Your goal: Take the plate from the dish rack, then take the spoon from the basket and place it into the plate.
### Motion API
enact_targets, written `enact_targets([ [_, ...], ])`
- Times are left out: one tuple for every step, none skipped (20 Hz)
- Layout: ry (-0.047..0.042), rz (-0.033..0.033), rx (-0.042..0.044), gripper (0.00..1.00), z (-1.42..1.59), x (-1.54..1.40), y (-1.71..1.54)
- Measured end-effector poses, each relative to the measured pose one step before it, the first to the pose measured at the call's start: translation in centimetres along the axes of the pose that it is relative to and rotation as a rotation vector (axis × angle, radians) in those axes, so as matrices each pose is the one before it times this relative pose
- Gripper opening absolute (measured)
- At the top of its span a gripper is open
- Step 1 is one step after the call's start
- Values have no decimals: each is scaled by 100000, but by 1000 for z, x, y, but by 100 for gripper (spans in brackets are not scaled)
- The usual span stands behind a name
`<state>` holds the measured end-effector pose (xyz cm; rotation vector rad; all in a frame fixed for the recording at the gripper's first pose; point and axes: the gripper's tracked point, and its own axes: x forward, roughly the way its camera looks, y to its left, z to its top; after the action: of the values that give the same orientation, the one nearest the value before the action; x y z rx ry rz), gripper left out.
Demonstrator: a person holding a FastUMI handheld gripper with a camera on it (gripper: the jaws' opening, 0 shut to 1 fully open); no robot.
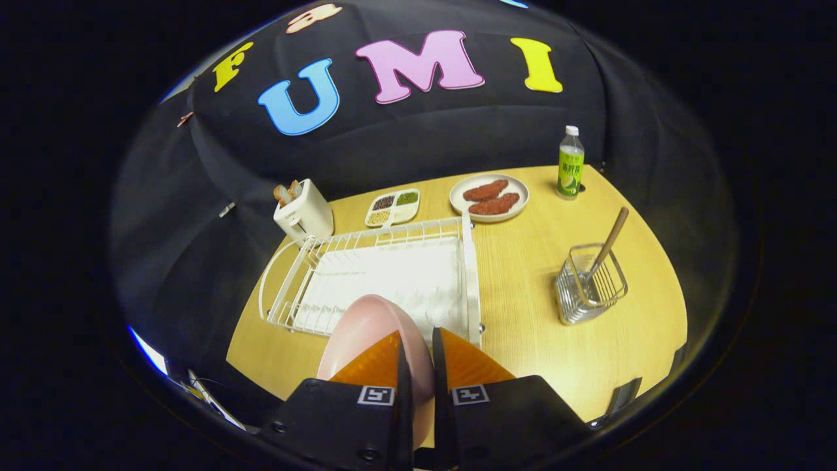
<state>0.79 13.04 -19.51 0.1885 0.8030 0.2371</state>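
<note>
A pink plate (366,327) stands on edge between my fingers, lifted above the near end of the white dish rack (386,275). My gripper (418,353) is shut on the plate's rim, one finger on each face. To the right, beyond the fingers, a wire basket (588,288) stands on the wooden table (523,261). A spoon with a wooden handle (608,245) leans out of the basket, its bowl down inside.
At the back of the table lie a white plate with brown food (489,196), a divided dish of grains (392,207), a white toaster (304,212) and a green-labelled bottle (570,163). Bare tabletop lies between rack and basket.
</note>
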Motion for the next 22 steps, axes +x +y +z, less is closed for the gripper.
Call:
enact_targets([
  [1683,-56,-159,17,-1146,-84,-607],
  [1777,-542,-99,17,-1075,43,-684],
  [1801,-378,233,17,-1129,90,-587],
  [1023,94,639,17,-914,223,-466],
  [995,626,931,17,-923,258,-221],
  [794,614,1156,17,-700,321,-275],
  [737,428,1408,17,-652,402,-317],
  [344,268,1341,17,-466,406,-249],
  [452,263,1358,17,-281,482,-281],
  [154,91,1106,17,-164,370,-278],
  [317,-216,856,17,-107,292,-348],
  [-174,-692,511,17,37,358,-427],
  [-671,-1284,-494,18,7,342,-579],
  [230,-1332,-560,17,-114,419,-562],
  [1417,1051,894,17,-450,233,-250],
  [1404,954,1802,19,-385,298,-5],
  [511,-273,864,19,-237,204,-441],
  [-356,-1124,175,19,-75,222,-508],
  [147,-1492,-207,19,-211,330,-548],
  [523,-1549,-346,18,-167,333,-426],
  [997,-191,-503,19,-315,187,-161],
  [94,-211,-588,19,-39,70,-137],
])
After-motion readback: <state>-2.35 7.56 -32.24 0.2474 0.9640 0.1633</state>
